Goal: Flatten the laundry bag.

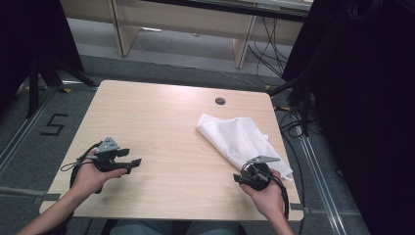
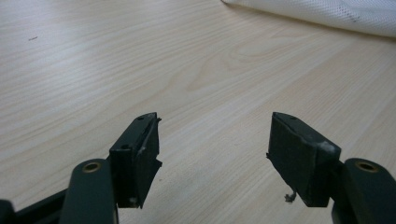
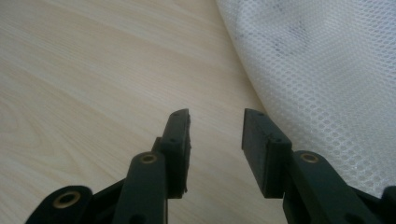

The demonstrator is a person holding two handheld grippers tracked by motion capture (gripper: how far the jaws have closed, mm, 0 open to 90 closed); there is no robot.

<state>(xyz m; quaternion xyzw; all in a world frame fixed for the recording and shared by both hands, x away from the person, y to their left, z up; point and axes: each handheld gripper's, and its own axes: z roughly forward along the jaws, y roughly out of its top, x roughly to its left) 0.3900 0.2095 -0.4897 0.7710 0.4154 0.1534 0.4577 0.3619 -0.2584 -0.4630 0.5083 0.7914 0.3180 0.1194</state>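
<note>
My left gripper (image 1: 131, 162) hovered over bare wooden table (image 1: 161, 127), jaws spread and empty. My right gripper (image 3: 216, 128) also stood apart, gripping nothing, just beside the white mesh cloth (image 1: 240, 137) lying at the table's right side.

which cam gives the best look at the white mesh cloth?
The high view: it shows the whole white mesh cloth folded on the table's right side, outline included. The right gripper view gives the mesh weave close up, but just one edge. The left gripper view catches a strip at its top.
</note>
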